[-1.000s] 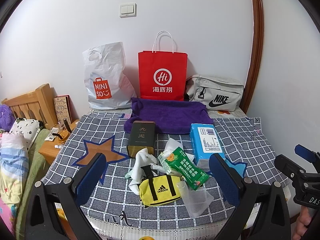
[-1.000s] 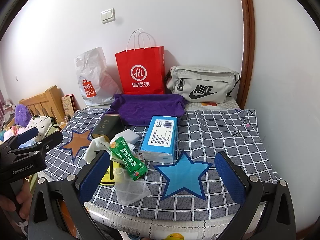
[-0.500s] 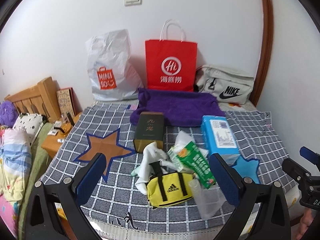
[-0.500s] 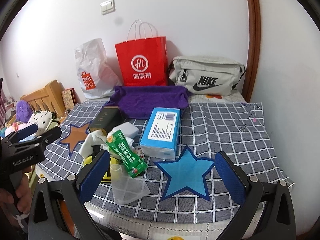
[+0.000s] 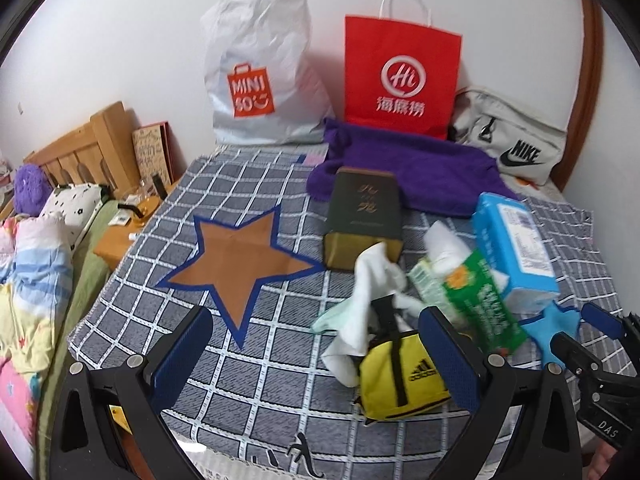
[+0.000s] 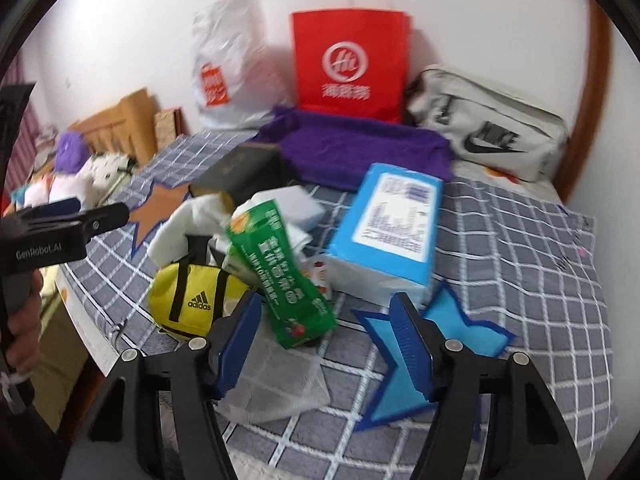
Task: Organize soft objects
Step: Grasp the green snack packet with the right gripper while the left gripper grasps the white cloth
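Looks like the approach stage: the left gripper [image 5: 316, 344] hangs wide open and empty over the checked bedspread [image 5: 256, 392]. The right gripper [image 6: 326, 344] is closing with nothing pinched yet, just above the clear mesh pouch [image 6: 276, 384]. Next move probably needs one clean pick from the pile: blue tissue pack [image 6: 390, 224], green packet [image 6: 276, 268], yellow adidas bag [image 6: 192, 300], white cloth [image 5: 374, 280].

Plain white wall [image 5: 140, 40] is running behind, a curved wooden trim [image 5: 592, 60] is framing the right, and a wooden headboard [image 5: 80, 152] is sitting off left.
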Demonstrator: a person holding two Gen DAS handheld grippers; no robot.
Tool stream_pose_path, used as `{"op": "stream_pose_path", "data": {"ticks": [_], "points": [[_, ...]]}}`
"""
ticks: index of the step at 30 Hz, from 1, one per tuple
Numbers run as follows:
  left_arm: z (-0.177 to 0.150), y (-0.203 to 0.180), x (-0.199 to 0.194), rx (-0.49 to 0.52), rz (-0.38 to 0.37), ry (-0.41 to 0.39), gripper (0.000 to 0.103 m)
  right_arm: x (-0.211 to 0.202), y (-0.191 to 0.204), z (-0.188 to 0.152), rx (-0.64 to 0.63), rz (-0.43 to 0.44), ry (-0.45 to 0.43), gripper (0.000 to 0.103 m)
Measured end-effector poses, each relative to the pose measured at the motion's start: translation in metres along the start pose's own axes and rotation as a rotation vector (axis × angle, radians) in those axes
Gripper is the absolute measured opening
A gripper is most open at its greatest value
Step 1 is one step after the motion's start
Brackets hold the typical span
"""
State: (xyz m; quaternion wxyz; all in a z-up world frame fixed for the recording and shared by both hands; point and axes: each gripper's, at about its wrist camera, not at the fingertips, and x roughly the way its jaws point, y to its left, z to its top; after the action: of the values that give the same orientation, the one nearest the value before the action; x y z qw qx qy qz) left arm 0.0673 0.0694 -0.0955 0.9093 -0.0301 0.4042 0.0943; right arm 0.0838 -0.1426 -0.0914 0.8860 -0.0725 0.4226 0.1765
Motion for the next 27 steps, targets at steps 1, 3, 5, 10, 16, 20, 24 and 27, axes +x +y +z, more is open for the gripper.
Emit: {"op": "stream_pose_path", "data": {"ticks": [1, 3, 5, 10, 16, 20, 24, 27], "points": [[-0.001, 0.002, 0.004, -0.004, -0.001, 0.008, 0.103, 0.006, 0.003, 0.001, -0.020, 0.002, 0.002, 0.067], [-0.002, 0.005, 0.014, -0.014, -0.014, 0.025, 0.103, 0.016, 0.009, 0.003, -0.057, 0.009, 0.012, 0.067], [-0.003, 0.009, 0.020, -0.023, -0.024, 0.035, 0.103, 0.026, 0.016, 0.005, -0.100, 0.008, 0.021, 0.067], [-0.005, 0.018, 0.034, -0.040, -0.040, 0.053, 0.103, 0.052, 0.026, 0.008, -0.166, 0.006, 0.069, 0.067], [-0.004, 0.028, 0.047, -0.064, -0.052, 0.070, 0.103, 0.077, 0.030, 0.008, -0.218, -0.015, 0.100, 0.063], [-0.005, 0.027, 0.052, -0.061, -0.065, 0.074, 0.103, 0.078, 0.021, 0.010, -0.188, 0.018, 0.094, 0.031], [-0.004, 0.023, 0.055, -0.063, -0.101, 0.070, 0.103, 0.064, 0.013, 0.013, -0.158, 0.035, 0.053, 0.025], [-0.003, 0.019, 0.056, -0.058, -0.119, 0.066, 0.103, 0.050, 0.006, 0.015, -0.120, 0.077, 0.031, 0.025]]}}
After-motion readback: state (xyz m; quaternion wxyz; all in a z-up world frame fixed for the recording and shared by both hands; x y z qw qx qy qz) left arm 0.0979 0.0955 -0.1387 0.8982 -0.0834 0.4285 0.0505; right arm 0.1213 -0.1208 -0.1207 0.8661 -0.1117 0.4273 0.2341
